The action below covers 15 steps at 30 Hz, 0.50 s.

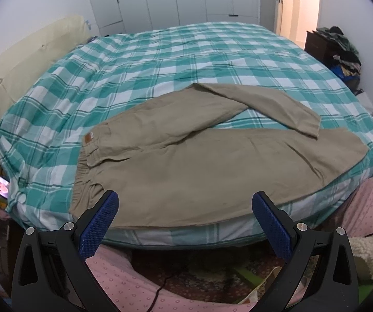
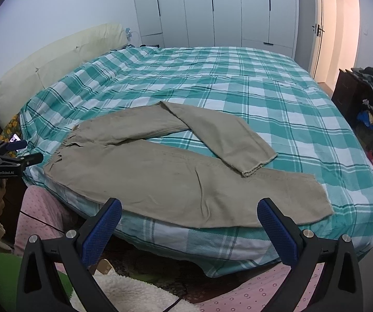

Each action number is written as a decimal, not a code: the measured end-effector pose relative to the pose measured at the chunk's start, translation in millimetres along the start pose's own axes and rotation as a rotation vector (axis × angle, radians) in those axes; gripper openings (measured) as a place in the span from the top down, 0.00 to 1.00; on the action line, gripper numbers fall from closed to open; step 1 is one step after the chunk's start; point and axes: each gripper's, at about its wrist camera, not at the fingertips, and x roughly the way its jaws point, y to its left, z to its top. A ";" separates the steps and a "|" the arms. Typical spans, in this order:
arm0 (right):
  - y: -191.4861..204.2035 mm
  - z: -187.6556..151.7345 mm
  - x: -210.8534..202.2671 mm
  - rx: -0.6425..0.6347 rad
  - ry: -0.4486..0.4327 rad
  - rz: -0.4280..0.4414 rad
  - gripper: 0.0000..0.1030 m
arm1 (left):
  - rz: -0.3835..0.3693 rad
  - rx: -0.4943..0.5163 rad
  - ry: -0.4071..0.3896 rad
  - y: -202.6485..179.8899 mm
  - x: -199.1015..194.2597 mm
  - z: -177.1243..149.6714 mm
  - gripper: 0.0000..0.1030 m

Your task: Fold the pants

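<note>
Teal-and-white checked bed (image 1: 160, 59), filling most of both views. Khaki pants (image 1: 199, 171) laid flat along its near edge, waistband to our left; we note the far leg bent back across itself, its hem resting on the near leg. White wardrobe (image 2: 212, 7) behind. Our left gripper (image 1: 185, 202) hangs before the bed edge, blue fingers (image 1: 100, 221) spread wide, holding nothing. Our right gripper (image 2: 189, 210) likewise, fingers (image 2: 277, 231) apart, clear of the cloth.

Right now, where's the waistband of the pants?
In the left wrist view the waistband lies at the pants' left end, near the bed's front edge, just beyond the open left gripper.
</note>
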 end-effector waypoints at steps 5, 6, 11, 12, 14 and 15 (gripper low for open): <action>3.9 1.8 1.9 -0.019 0.009 -0.005 0.00 | -0.003 0.000 0.000 -0.6 0.5 -0.2 0.01; 4.3 1.9 2.0 -0.020 0.009 -0.002 0.00 | -0.003 0.001 0.001 -0.9 0.5 -0.2 0.01; 7.0 2.0 3.1 -0.030 0.009 0.006 0.00 | -0.011 0.003 0.007 -5.7 -0.3 1.1 0.01; 7.4 2.1 3.3 -0.032 0.008 0.007 0.00 | -0.012 0.004 0.006 -6.1 -0.7 1.3 0.01; 8.9 2.3 3.0 -0.033 0.007 0.007 0.00 | -0.015 0.006 0.006 -6.7 -1.2 1.8 0.01; 9.5 2.8 3.2 -0.034 0.006 0.005 0.00 | -0.017 0.007 0.005 -7.3 -1.3 2.1 0.01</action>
